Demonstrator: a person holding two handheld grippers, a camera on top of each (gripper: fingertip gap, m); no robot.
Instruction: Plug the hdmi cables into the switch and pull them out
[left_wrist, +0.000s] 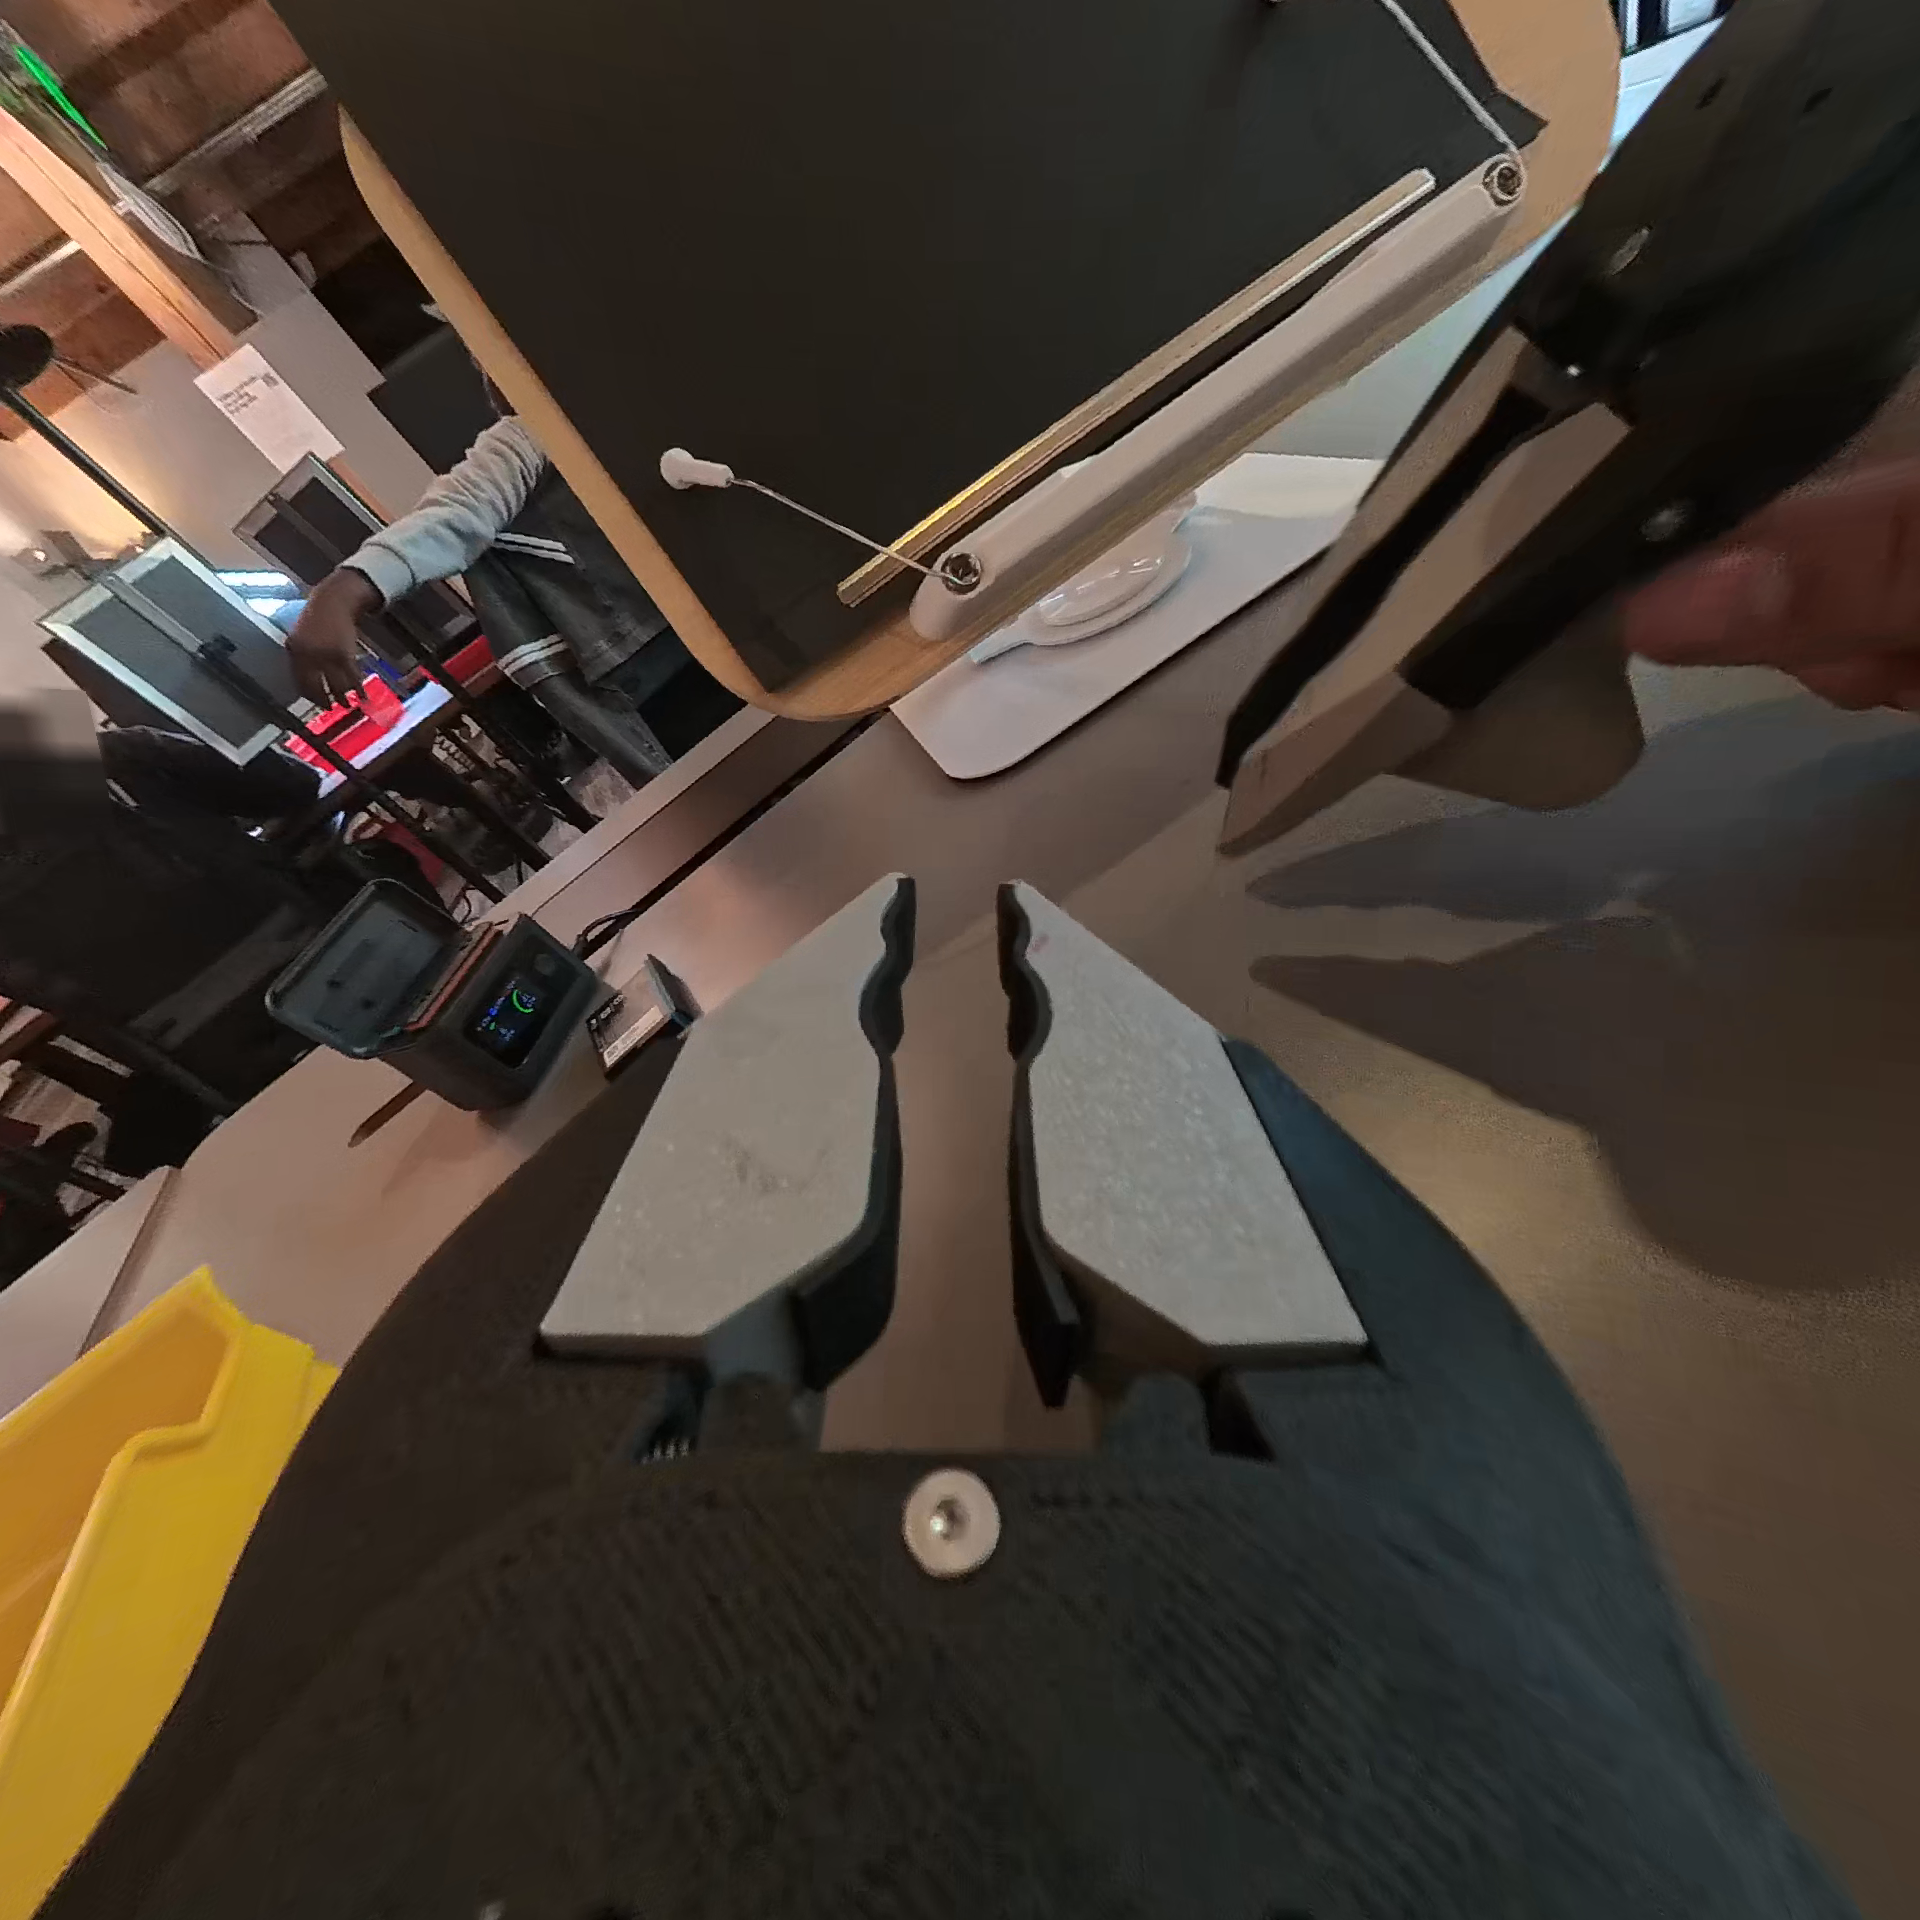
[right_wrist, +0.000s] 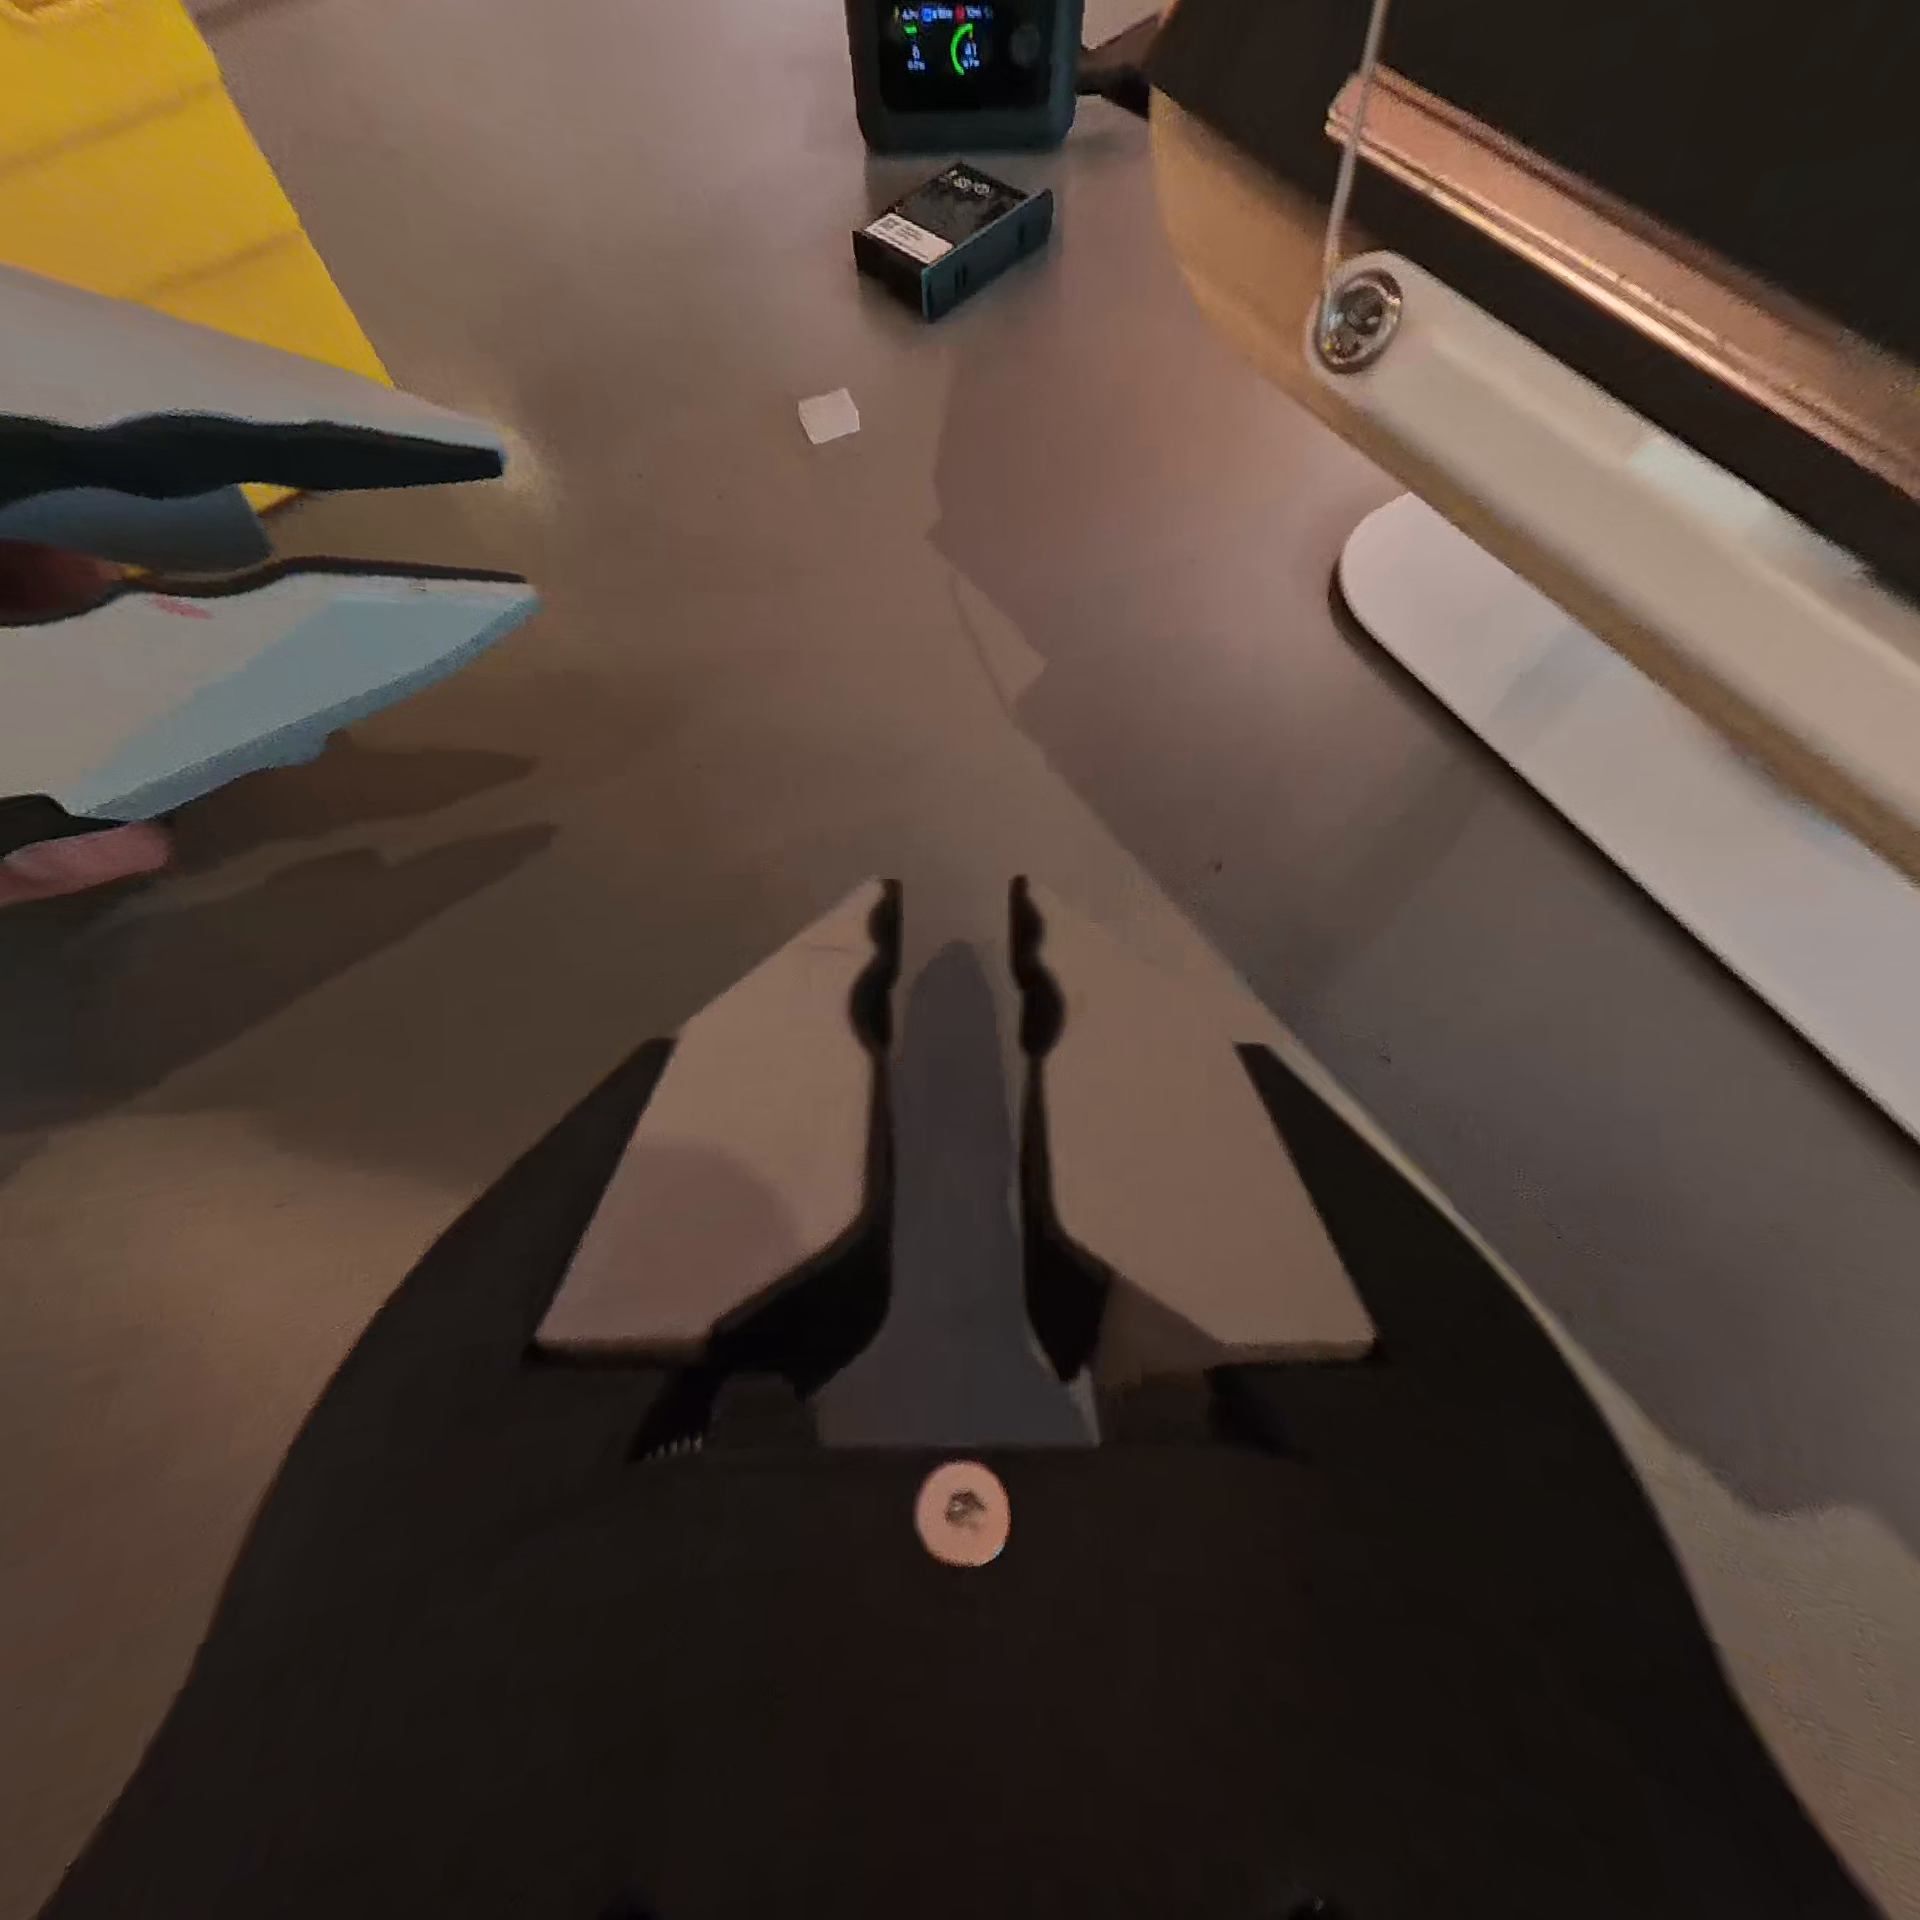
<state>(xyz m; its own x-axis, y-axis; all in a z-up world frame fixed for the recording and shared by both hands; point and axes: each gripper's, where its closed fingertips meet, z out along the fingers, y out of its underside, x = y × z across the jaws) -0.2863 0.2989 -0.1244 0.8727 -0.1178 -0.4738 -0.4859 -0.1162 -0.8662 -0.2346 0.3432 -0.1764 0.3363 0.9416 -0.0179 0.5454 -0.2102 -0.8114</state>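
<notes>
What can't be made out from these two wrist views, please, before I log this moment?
- HDMI cables and switch: in neither view, so plugging progress is unknown.
- Yellow bin: cut off by the left view's edge; contents hidden.
- Small black box: its label is too small.
- Monitor: only the lower part shows; top cropped.
- Right gripper: blurred in its own view; nothing visible between fingers.

Right gripper (right_wrist: 956, 899), seemingly empty, hovers over table (right_wrist: 727, 644).

Left hand-held gripper (left_wrist: 956, 914) slightly parted, empty; right hand-held gripper (right_wrist: 956, 904) likewise.
</notes>
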